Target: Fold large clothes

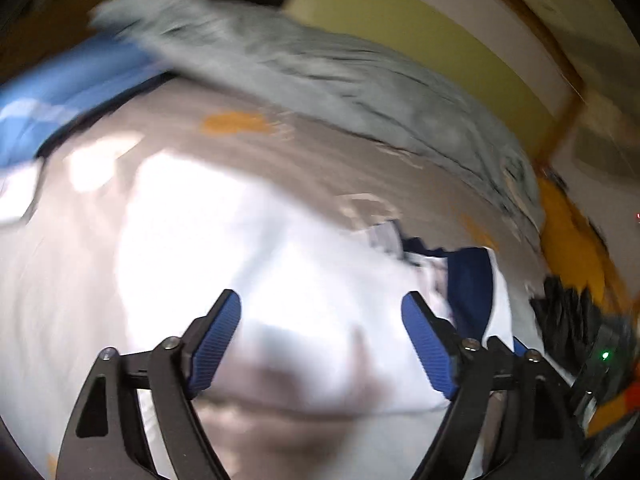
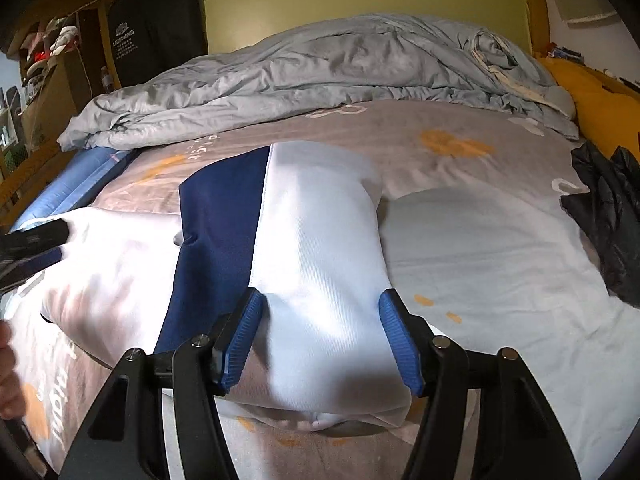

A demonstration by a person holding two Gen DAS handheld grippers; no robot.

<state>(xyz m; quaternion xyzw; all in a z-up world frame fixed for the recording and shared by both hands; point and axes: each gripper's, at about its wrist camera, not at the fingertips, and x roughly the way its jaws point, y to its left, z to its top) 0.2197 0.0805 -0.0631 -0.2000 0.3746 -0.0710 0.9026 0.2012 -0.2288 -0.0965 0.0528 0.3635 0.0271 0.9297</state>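
A large white garment with navy blue panels (image 2: 320, 248) lies on the bed. In the right wrist view a folded white and navy part runs away from me between the fingers. My right gripper (image 2: 320, 340) is open, its blue pads on either side of that fold, not closed on it. In the blurred left wrist view the white cloth (image 1: 248, 248) fills the middle, with a navy part (image 1: 470, 280) at the right. My left gripper (image 1: 321, 340) is open above the white cloth and holds nothing. It also shows at the left edge of the right wrist view (image 2: 32, 240).
The bed has a grey sheet with orange prints (image 2: 440, 136). A crumpled grey-blue duvet (image 2: 320, 68) lies at the far end against a green headboard (image 2: 360, 4). A black plastic bag (image 2: 608, 216) lies at the right. A blue mat (image 2: 72, 184) and shelves (image 2: 48, 64) are at the left.
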